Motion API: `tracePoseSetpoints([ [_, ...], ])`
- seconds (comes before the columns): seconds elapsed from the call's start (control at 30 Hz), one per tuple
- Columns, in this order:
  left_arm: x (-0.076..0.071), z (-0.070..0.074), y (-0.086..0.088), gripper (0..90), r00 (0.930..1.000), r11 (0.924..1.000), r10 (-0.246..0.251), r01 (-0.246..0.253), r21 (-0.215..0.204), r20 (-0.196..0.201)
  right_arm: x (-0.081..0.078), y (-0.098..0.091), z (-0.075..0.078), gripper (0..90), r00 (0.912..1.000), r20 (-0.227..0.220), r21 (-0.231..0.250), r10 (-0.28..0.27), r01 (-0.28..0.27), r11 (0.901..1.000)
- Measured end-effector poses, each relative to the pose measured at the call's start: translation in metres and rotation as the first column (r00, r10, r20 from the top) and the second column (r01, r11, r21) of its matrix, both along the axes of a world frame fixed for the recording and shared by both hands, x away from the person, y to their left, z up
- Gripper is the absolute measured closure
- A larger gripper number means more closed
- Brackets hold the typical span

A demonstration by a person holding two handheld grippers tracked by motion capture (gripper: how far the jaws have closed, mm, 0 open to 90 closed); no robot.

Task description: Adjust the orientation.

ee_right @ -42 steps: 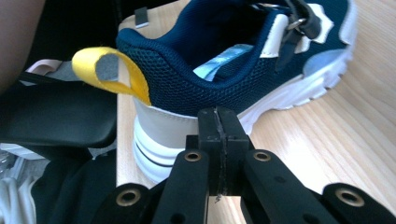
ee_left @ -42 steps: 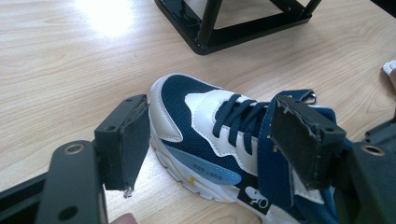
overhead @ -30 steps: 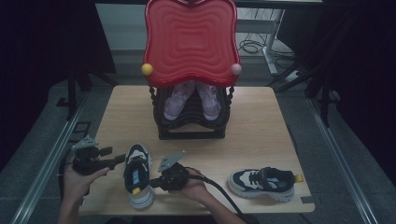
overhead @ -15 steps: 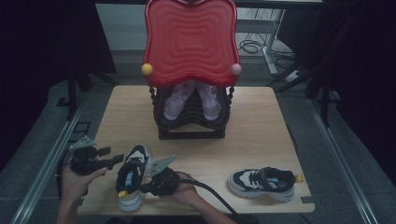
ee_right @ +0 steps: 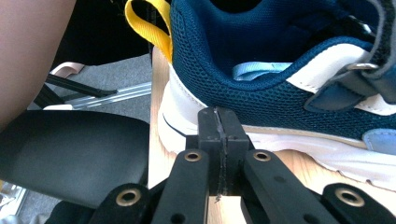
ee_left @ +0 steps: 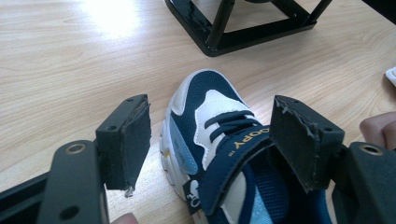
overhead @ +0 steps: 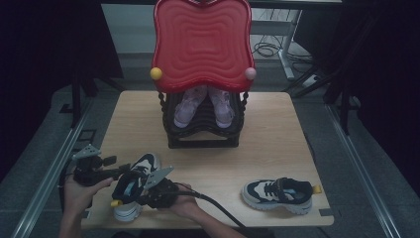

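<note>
Sneaker in navy and white sits at the near left corner of the wooden bench, where a person works it with a hand-held gripper in each hand. The left hand-held gripper has its jaws spread wide, one on either side of the shoe's strap and tongue, not pressing on it as far as the left gripper view shows. The right hand-held gripper has its jaws pressed together with nothing between them, the tips touching or almost touching the white sole just below the heel, near the yellow pull loop. The matching second sneaker lies on its own near the bench's right front edge, well apart from the first. At the back of the bench stands a black rack under a red wavy panel, already holding a pair of pink shoes. Judging by that layout, the job appears to be putting the sneakers onto the rack; it looks to be at an early stage, with no firm grip yet on the first shoe and both sneakers to be placed.
</note>
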State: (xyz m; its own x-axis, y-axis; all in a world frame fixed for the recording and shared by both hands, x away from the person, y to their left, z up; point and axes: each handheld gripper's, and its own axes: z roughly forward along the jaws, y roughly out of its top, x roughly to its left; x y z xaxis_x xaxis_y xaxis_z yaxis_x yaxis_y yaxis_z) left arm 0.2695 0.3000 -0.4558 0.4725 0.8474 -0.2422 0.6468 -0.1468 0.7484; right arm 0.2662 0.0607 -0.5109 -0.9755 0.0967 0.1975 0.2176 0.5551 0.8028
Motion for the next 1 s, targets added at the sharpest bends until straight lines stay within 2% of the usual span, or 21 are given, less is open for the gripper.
tracePoseSetpoints([
  [0.2,0.001,-0.001,0.0,29.9,1.0,1.0,-0.003,0.003,-0.001,-0.004,-0.001,-0.001,0.002,89.9,0.9998,0.017,-0.001,-0.012,0.012,0.9999],
  [0.3,0.0,-0.001,0.0,30.0,1.0,1.0,-0.003,0.003,-0.001,-0.003,0.0,-0.008,0.006,89.9,0.9996,0.016,0.007,-0.025,0.025,0.9997],
  [0.63,0.001,-0.002,-0.003,30.0,1.0,1.0,-0.006,0.006,0.008,-0.007,0.002,-0.051,0.024,89.8,0.9956,0.038,0.027,-0.086,0.085,0.9961],
  [0.83,0.0,-0.001,-0.003,30.0,1.0,1.0,-0.009,0.009,-0.001,-0.002,0.002,-0.078,0.032,89.8,0.9897,0.054,0.038,-0.133,0.131,0.9907],
  [1.0,-0.001,-0.001,-0.001,30.0,1.0,1.0,-0.006,0.006,-0.002,0.002,0.003,-0.103,0.035,89.8,0.9822,0.061,0.029,-0.178,0.176,0.9839],
])
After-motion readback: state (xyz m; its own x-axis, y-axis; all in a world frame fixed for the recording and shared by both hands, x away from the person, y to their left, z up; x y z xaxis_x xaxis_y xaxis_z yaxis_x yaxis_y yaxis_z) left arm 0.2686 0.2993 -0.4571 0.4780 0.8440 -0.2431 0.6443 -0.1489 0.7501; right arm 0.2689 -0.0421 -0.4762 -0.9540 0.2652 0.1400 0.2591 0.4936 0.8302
